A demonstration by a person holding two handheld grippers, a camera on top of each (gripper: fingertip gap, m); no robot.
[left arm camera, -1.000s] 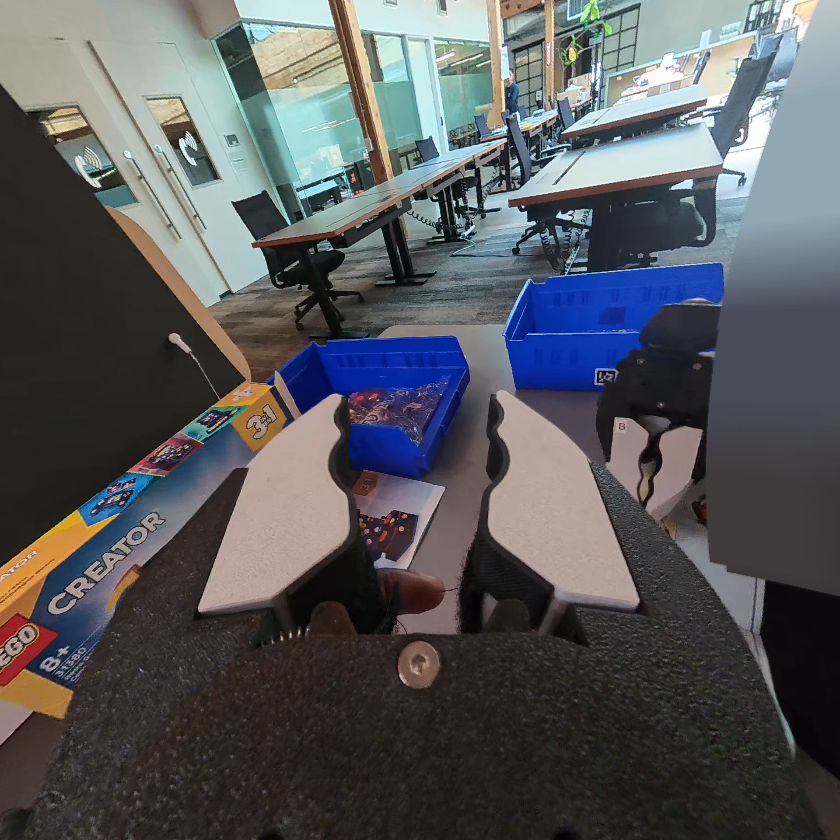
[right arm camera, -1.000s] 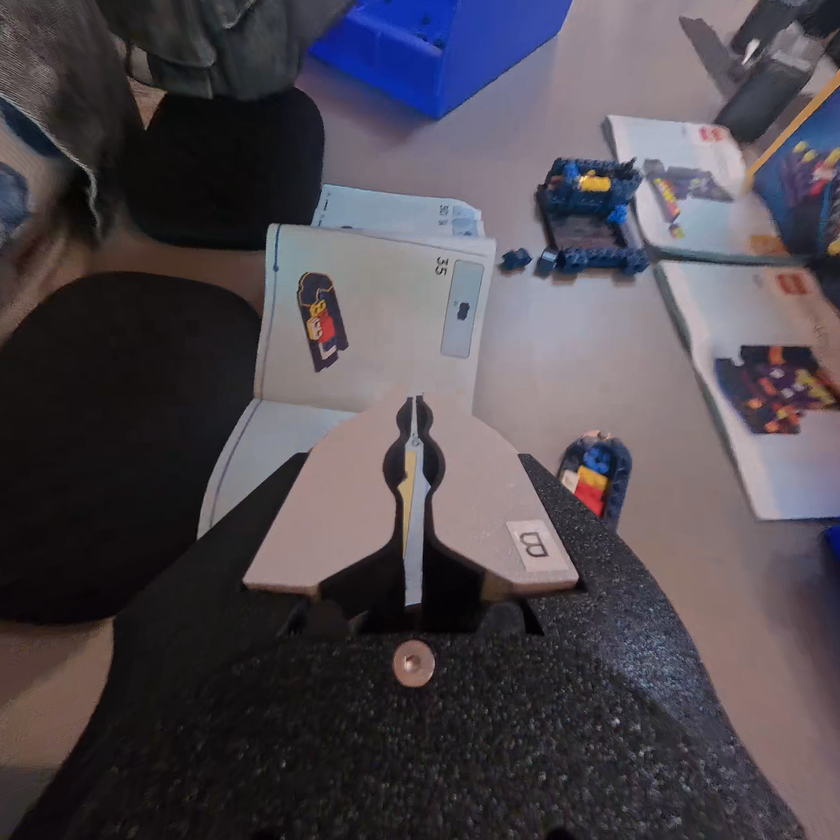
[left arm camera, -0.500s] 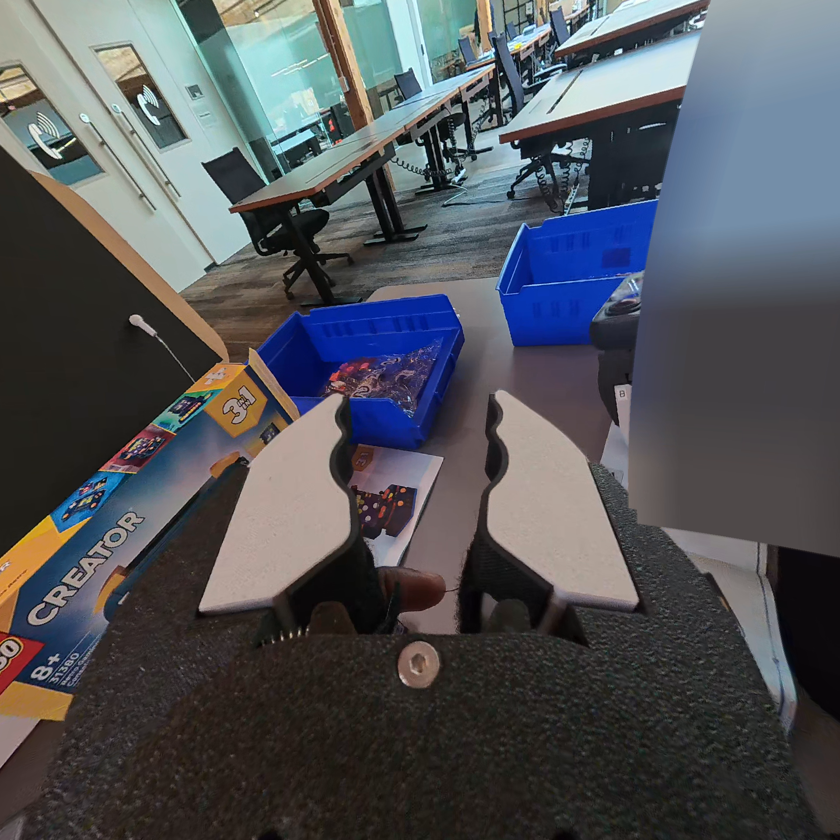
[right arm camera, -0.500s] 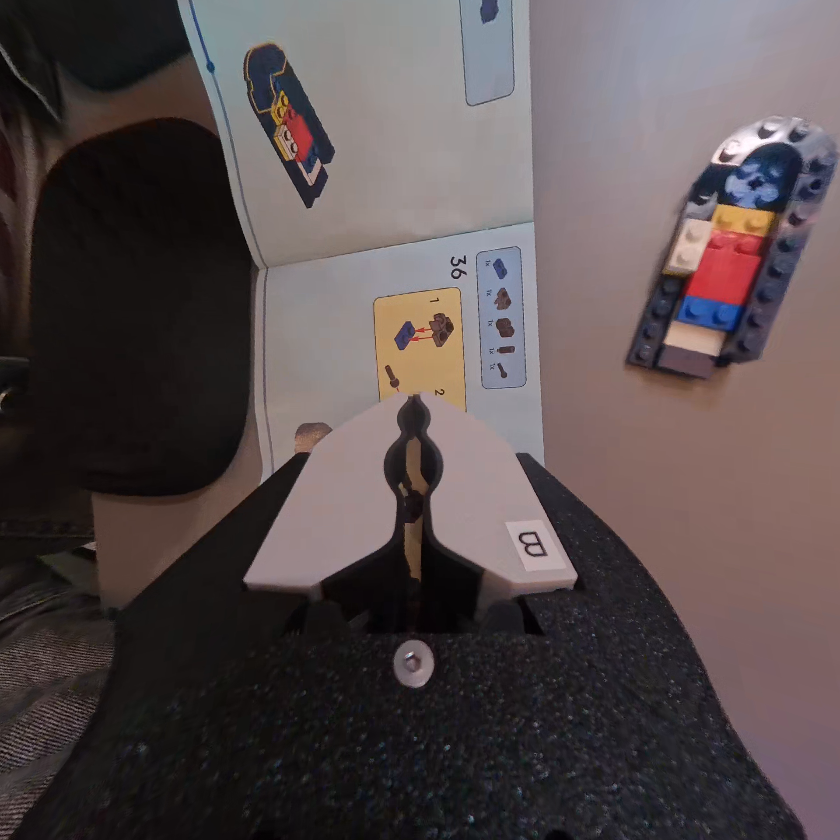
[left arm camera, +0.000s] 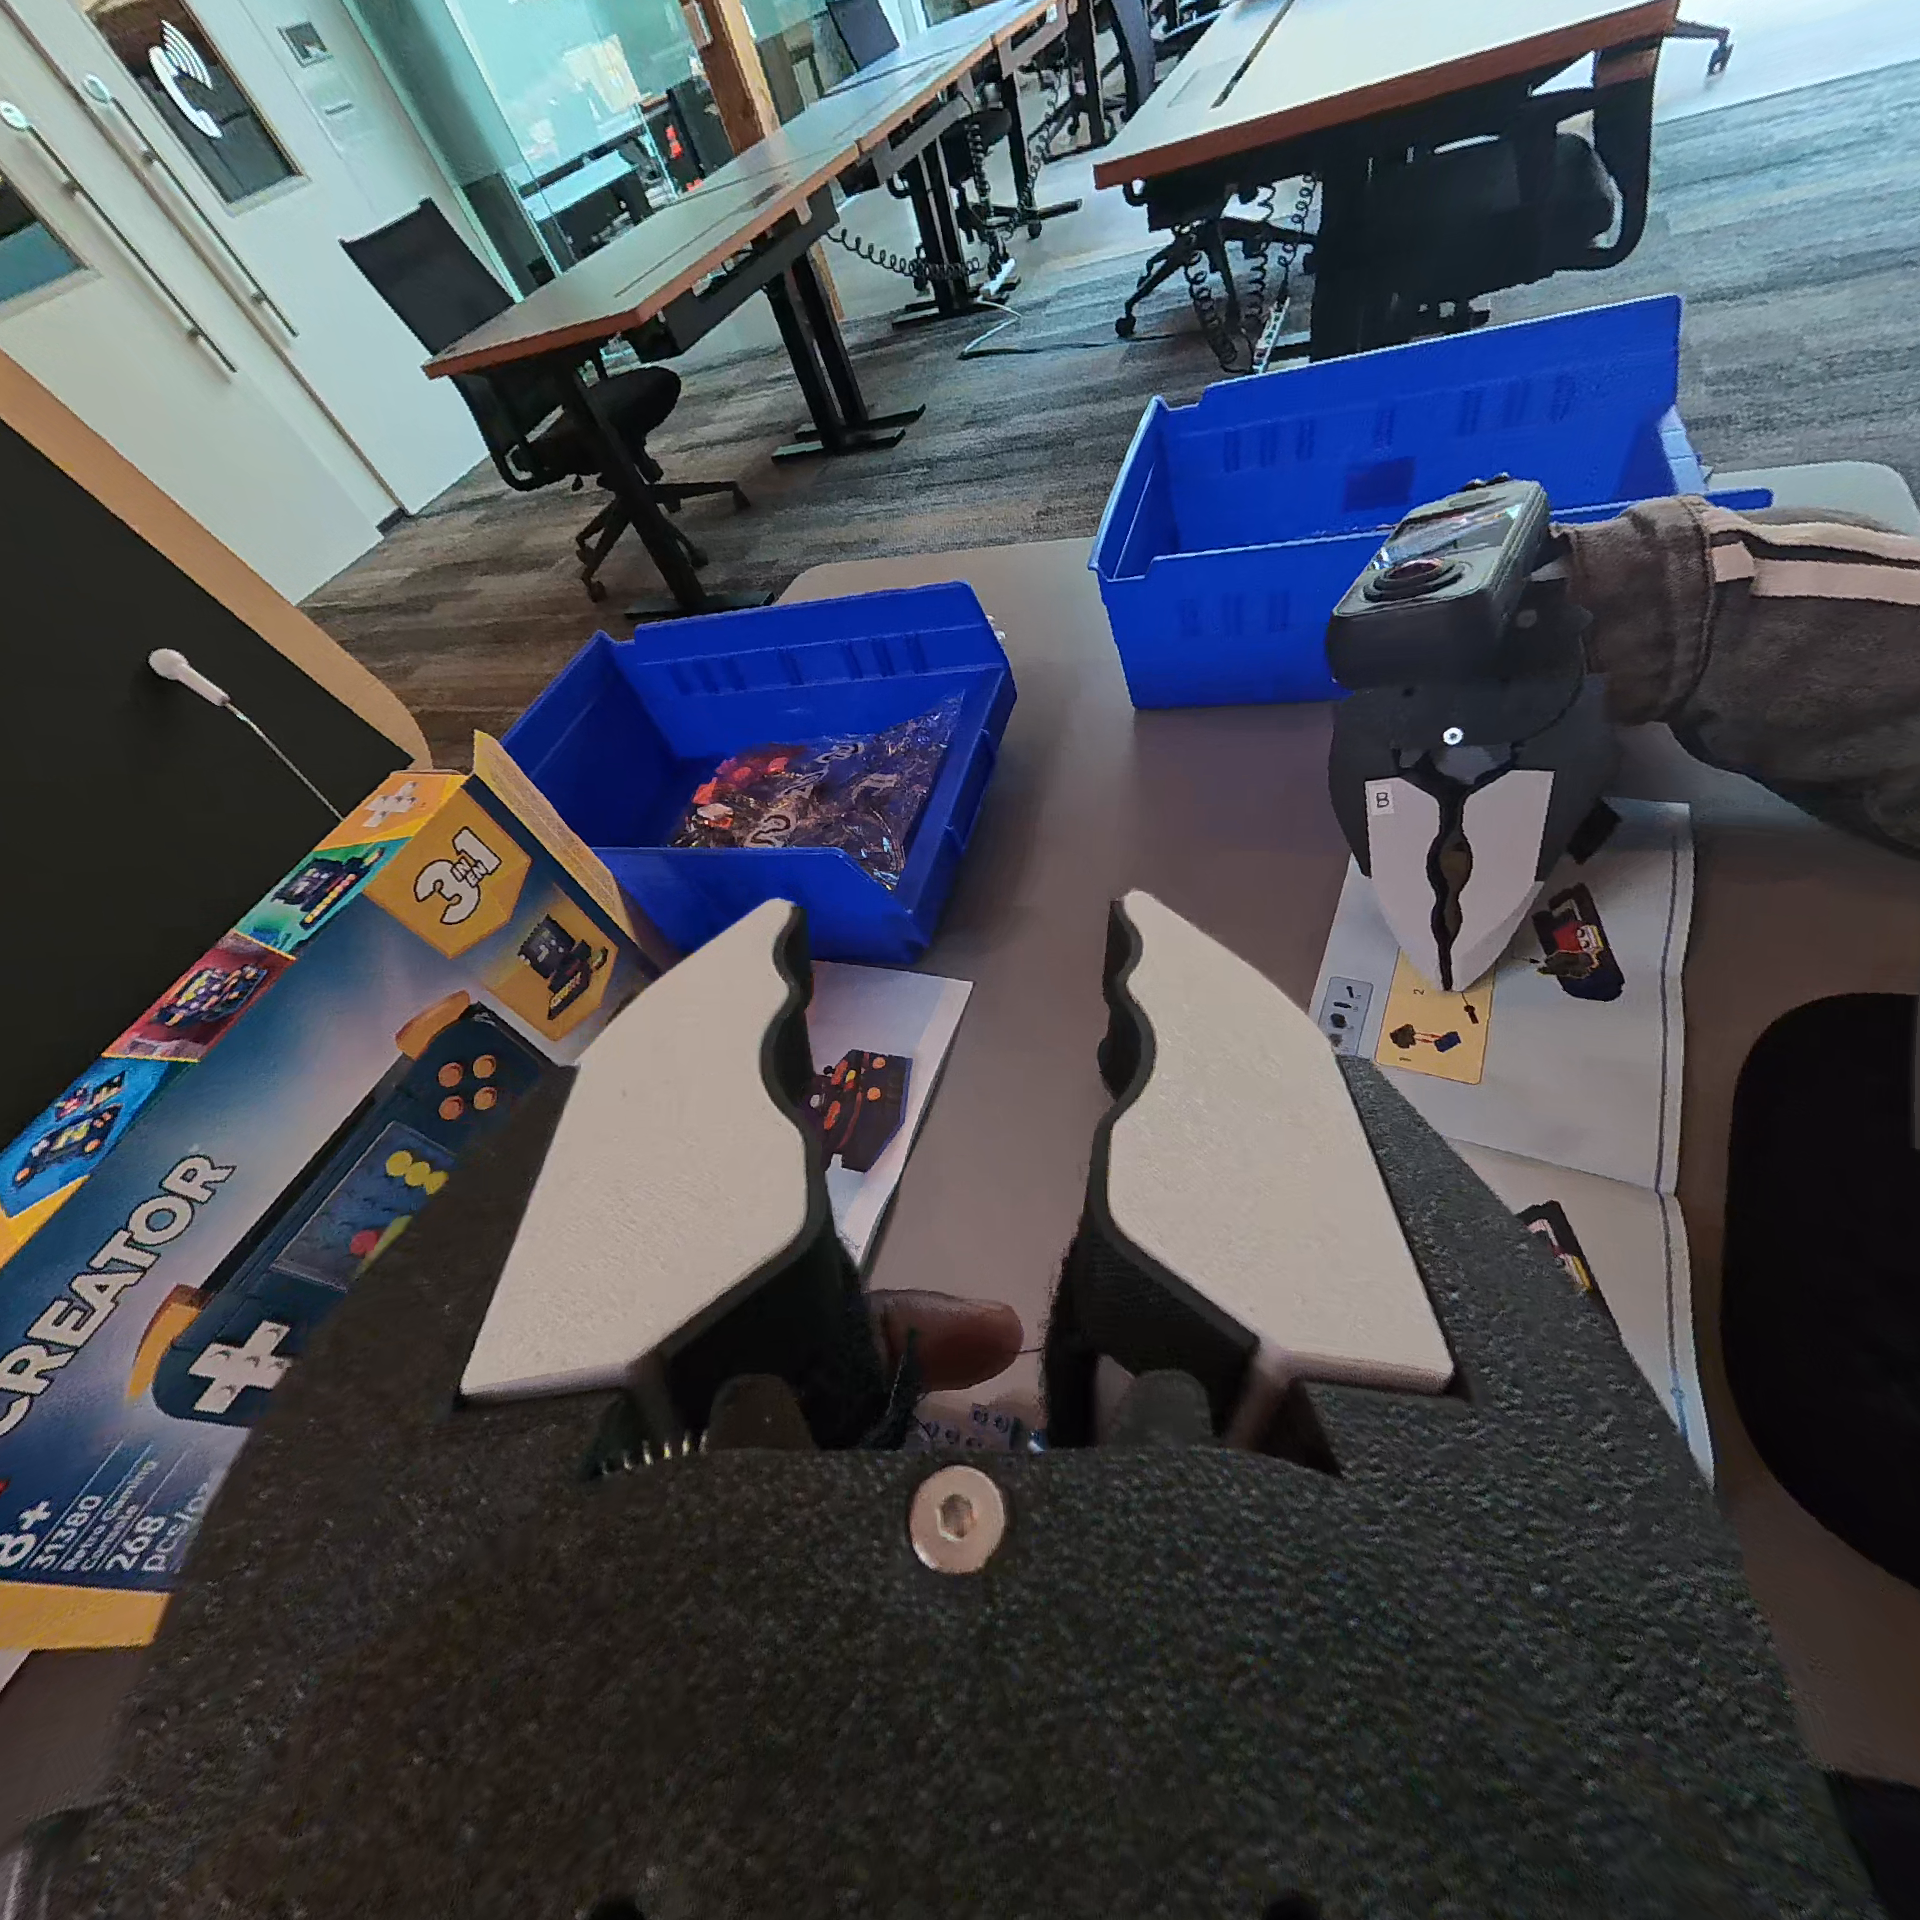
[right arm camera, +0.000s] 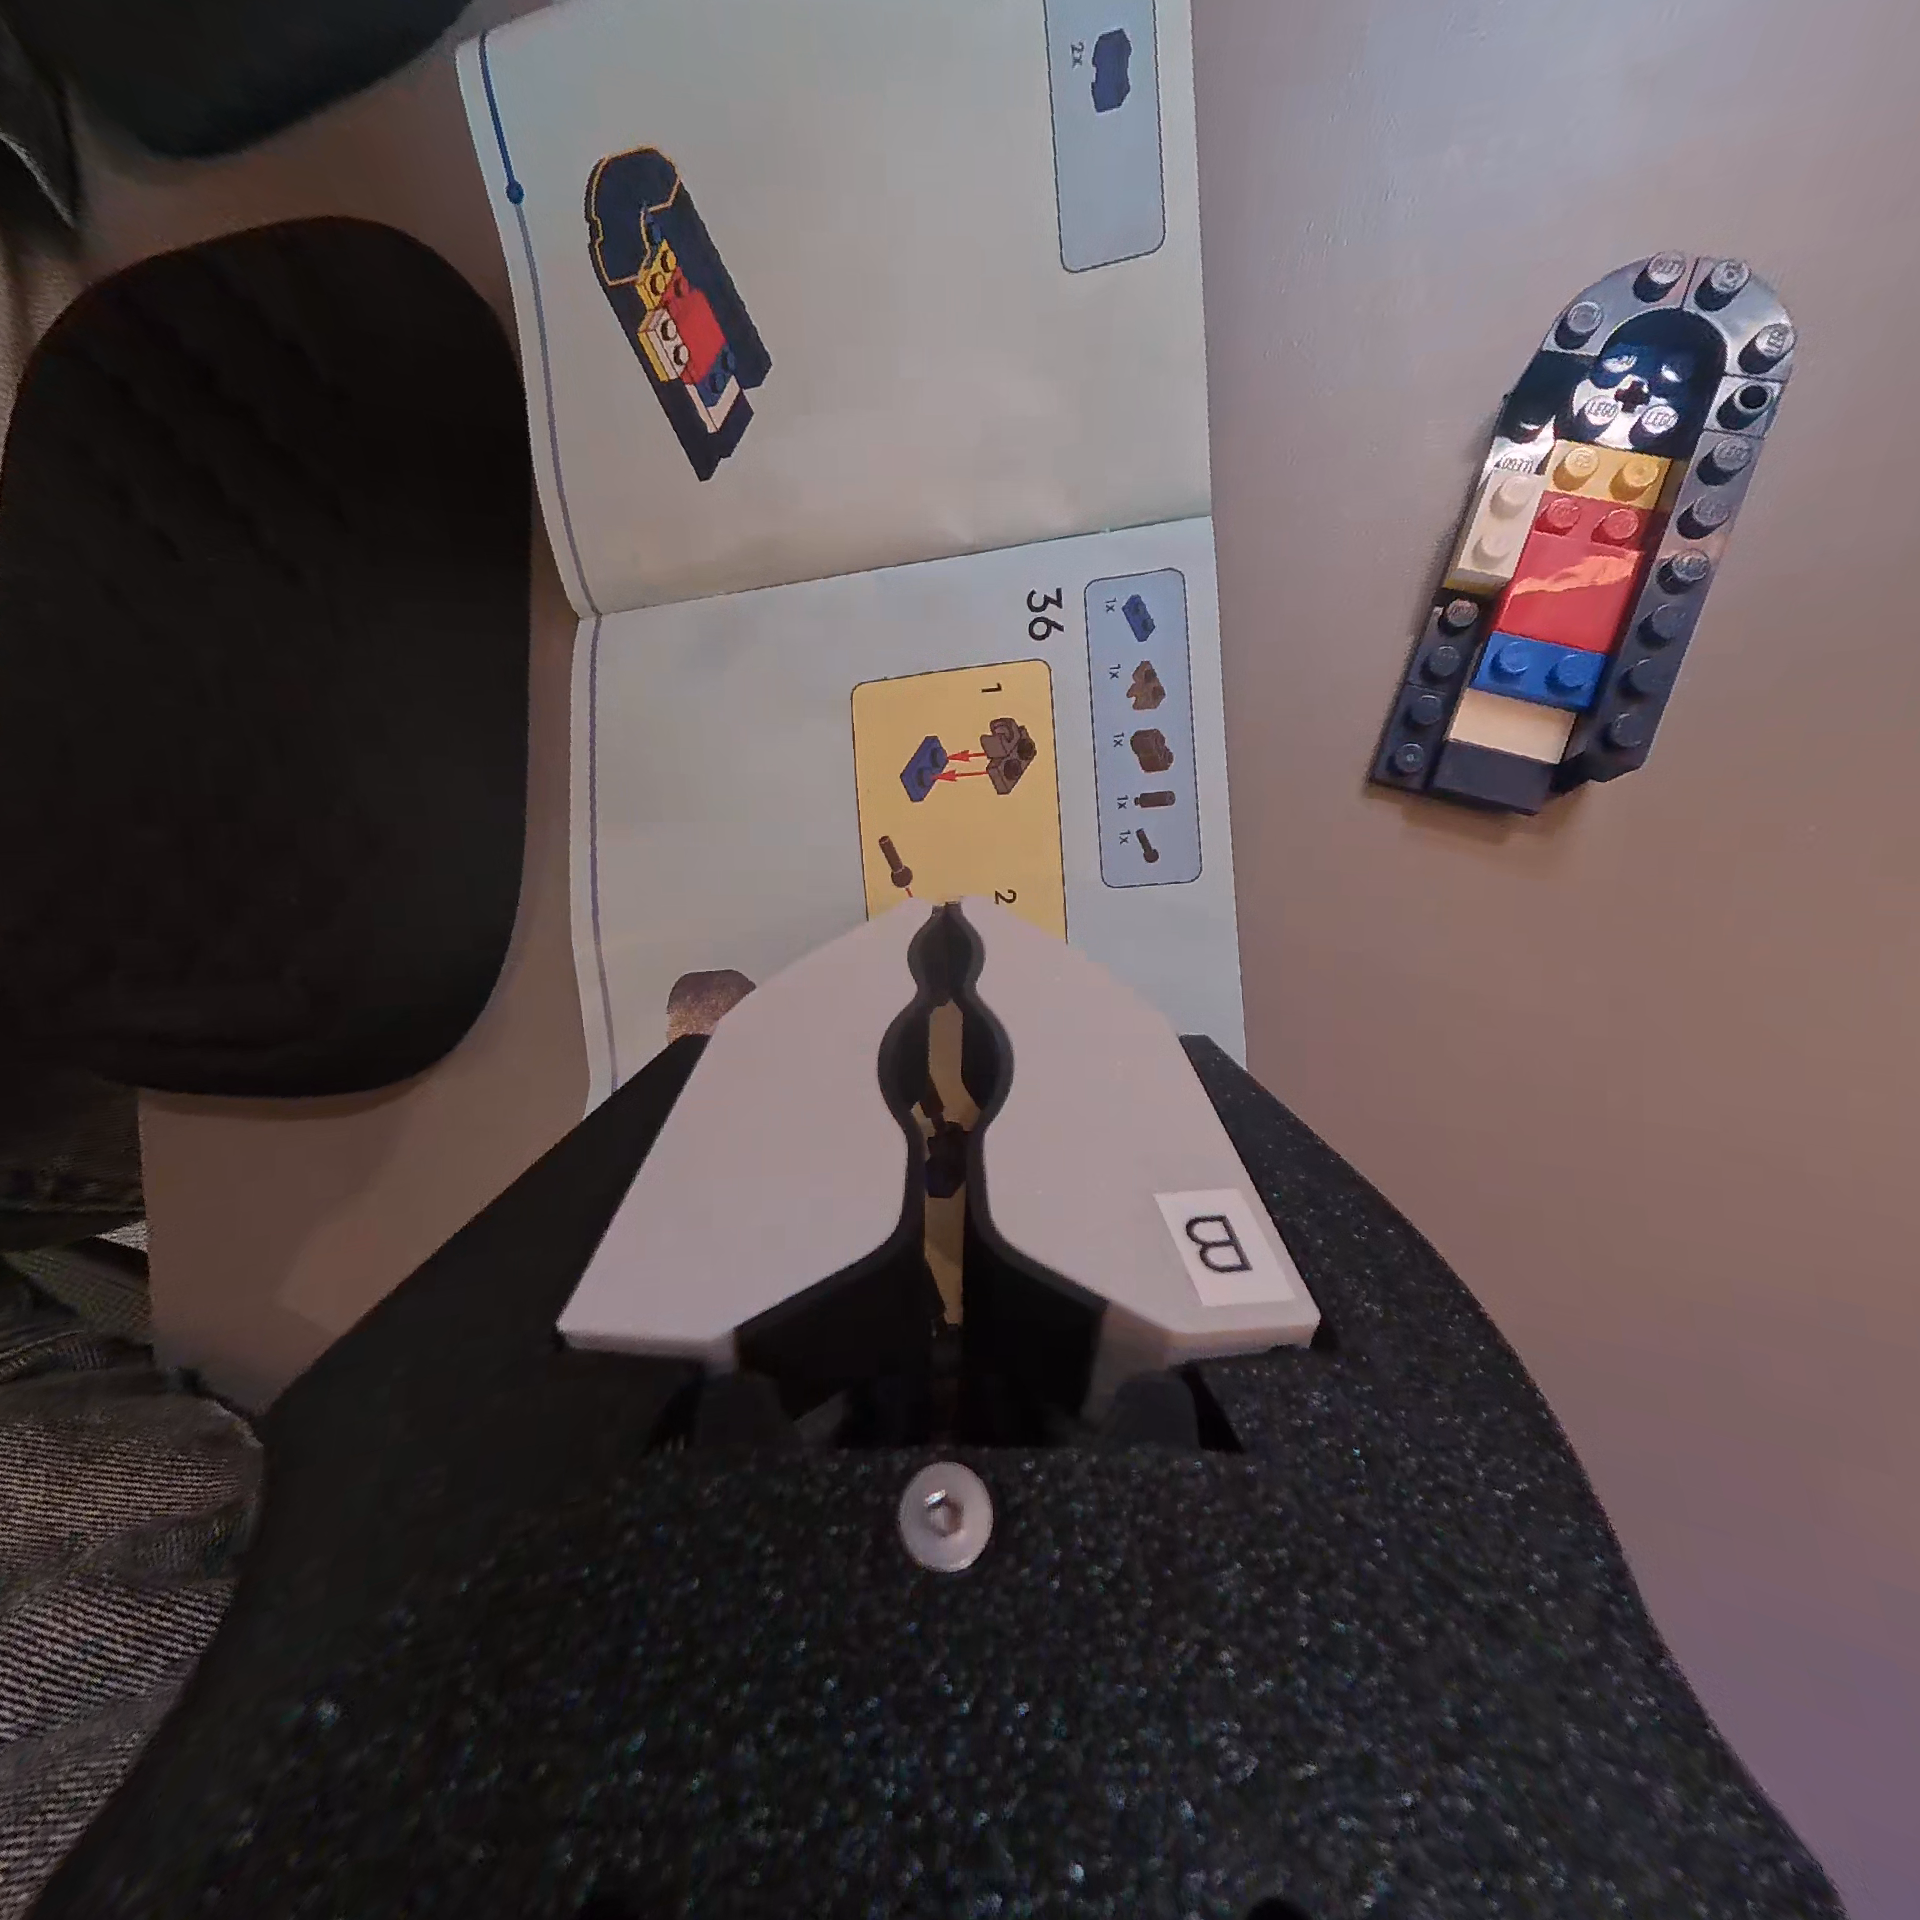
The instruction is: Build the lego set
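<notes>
Having swung down, the clenched right gripper (right arm camera: 943,906) is touching the open instruction booklet (right arm camera: 831,644); the left gripper (left arm camera: 951,914) is hovering released.

Open booklet (right arm camera: 862,436): your right gripper (right arm camera: 943,909) hangs over its near page, jaws shut with nothing between the tips, which sit just above the yellow panel; the booklet lies flat on the table (right arm camera: 1558,1143).
Brick model (right arm camera: 1590,540): dark arched plate with yellow, white, red and blue bricks, flat on the table to the right of the booklet, apart from it.
Left gripper (left arm camera: 951,940): your jaws stand apart and bare above the table, near a second booklet (left arm camera: 883,1081) and a blue bin (left arm camera: 914,914) holding a bag of parts (left arm camera: 831,800).
</notes>
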